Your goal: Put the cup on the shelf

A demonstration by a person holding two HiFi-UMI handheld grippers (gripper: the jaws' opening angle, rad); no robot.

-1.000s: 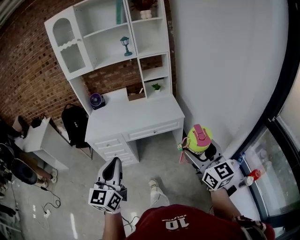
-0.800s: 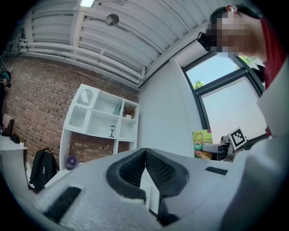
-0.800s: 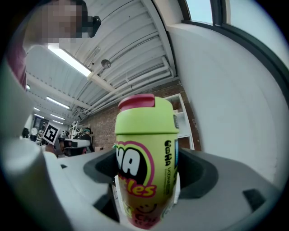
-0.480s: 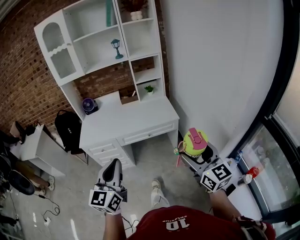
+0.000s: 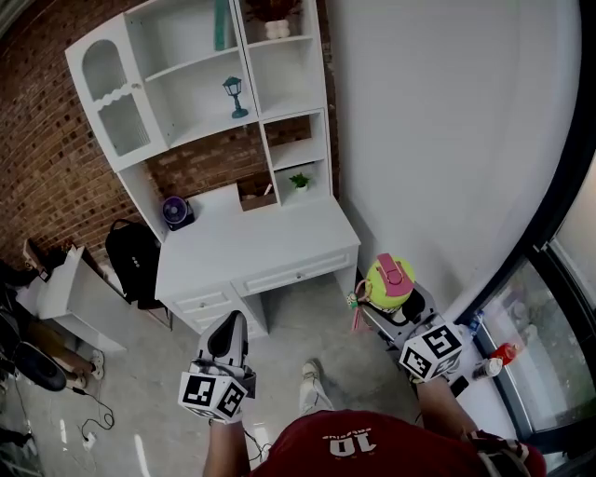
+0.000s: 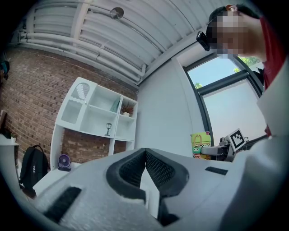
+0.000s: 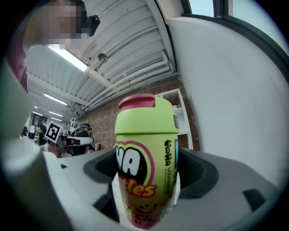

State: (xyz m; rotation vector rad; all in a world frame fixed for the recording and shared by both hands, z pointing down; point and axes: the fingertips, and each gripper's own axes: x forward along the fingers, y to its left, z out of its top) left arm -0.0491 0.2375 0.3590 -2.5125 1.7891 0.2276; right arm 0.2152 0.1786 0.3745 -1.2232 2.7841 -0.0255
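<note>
A lime-green cup [image 5: 390,281] with a pink lid stands upright in my right gripper [image 5: 399,300], whose jaws are shut on its sides; the right gripper view shows the cup [image 7: 145,162] filling the gap between the pads. The white shelf unit [image 5: 200,88] rises over a white desk [image 5: 251,244] against the brick wall, ahead and to the left of the cup. My left gripper [image 5: 227,337] hangs over the floor in front of the desk, jaws shut with nothing between them [image 6: 145,169]. From the left gripper view, the cup [image 6: 201,145] shows at right.
The shelves hold a small lamp [image 5: 232,94], a teal item [image 5: 220,20] and a little plant [image 5: 299,181]. A purple fan [image 5: 176,211] sits on the desk. A black backpack [image 5: 131,262] leans at the desk's left. A white wall [image 5: 438,130] and window [image 5: 559,307] bound the right.
The view has shifted slightly; the desk and shelf sit a little lower and nearer in the head view. Both grippers keep their places, the cup still held.
</note>
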